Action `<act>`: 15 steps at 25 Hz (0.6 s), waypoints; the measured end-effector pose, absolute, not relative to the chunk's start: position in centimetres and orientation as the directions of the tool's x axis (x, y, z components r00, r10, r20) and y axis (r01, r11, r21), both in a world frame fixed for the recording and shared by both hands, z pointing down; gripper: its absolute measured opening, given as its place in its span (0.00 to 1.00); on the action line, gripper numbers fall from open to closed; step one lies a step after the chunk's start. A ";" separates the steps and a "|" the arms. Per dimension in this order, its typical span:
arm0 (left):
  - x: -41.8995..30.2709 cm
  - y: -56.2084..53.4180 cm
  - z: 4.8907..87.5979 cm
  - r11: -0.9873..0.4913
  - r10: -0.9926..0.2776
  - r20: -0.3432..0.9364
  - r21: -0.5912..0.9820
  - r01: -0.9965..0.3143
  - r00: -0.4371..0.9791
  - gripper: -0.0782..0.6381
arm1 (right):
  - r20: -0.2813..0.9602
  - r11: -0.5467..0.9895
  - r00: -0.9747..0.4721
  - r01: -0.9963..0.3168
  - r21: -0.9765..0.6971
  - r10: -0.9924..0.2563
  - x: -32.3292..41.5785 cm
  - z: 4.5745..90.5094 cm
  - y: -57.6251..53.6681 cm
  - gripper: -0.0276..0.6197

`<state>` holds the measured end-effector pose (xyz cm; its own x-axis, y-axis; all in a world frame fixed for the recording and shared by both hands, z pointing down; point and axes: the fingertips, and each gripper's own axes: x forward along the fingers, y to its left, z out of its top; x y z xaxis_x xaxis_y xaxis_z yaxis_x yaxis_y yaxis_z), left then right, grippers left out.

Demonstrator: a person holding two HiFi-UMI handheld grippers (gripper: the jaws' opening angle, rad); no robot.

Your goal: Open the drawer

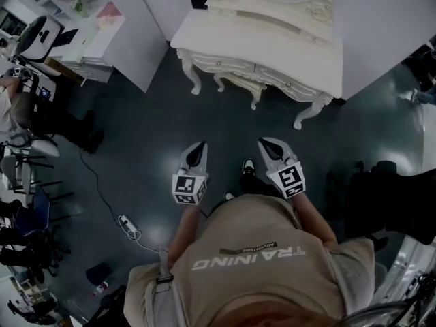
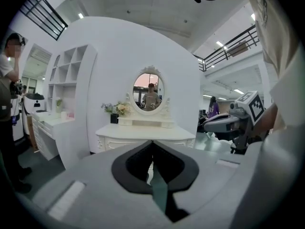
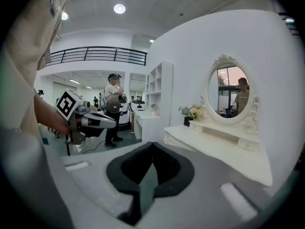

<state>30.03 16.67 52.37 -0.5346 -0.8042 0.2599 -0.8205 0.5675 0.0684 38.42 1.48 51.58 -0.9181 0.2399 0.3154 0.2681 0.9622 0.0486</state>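
Wearer: a person in a beige printed T-shirt (image 1: 259,264) fills the 6 o'clock edge of the head view. A dark shoe with a white toe (image 1: 248,163) shows on the floor between the two tools.
Left tool: the grey two-jaw left tool (image 1: 199,146), with its marker cube, is held out in the air pointing toward 12 o'clock. In its own view the dark pads meet at the tips with nothing between them.
Right tool: the matching grey right tool (image 1: 268,142) is held near it at 3 o'clock, roughly parallel. Its jaws are likewise closed together and empty.
Floor: the dark glossy teal floor (image 1: 143,135) carries a white power strip (image 1: 127,225) on a cable, at 8 o'clock of the left tool.
Task's thing: the white carved drawer front with small knobs (image 1: 234,65) sits in the dressing table's front rail, at 12 o'clock of both tools and well apart from them. It looks pushed in, flush with the rail.
Dressing table: the ornate white dressing table on curved legs (image 1: 310,111) stands against a white wall panel.
Tabletop: an oval white-framed mirror (image 2: 150,91) stands at the back. A bunch of pale flowers in a dark vase (image 2: 116,112) is at the mirror's 9 o'clock.
Beyond: a white open shelving unit (image 2: 71,73) is at 9 o'clock of the dressing table. A bystander (image 2: 5,128) stands at the left gripper view's 9 o'clock edge.
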 end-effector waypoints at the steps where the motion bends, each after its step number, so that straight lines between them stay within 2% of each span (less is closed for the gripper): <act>1: 29.2 16.4 51.8 0.576 -0.798 0.260 0.062 -0.815 -0.544 0.12 | 0.307 0.961 -0.919 0.272 0.042 0.246 37.4 51.4 0.9 0.05; 6: 24.6 12.4 50.2 0.583 -0.788 0.233 -0.020 -0.812 -0.570 0.12 | 0.266 0.956 -0.921 0.293 -0.003 0.284 32.0 51.9 -3.1 0.05; 15: 19.5 7.2 51.1 0.637 -0.743 0.259 -0.012 -0.771 -0.617 0.12 | 0.259 0.925 -0.893 0.379 -0.005 0.368 24.7 52.6 -8.3 0.05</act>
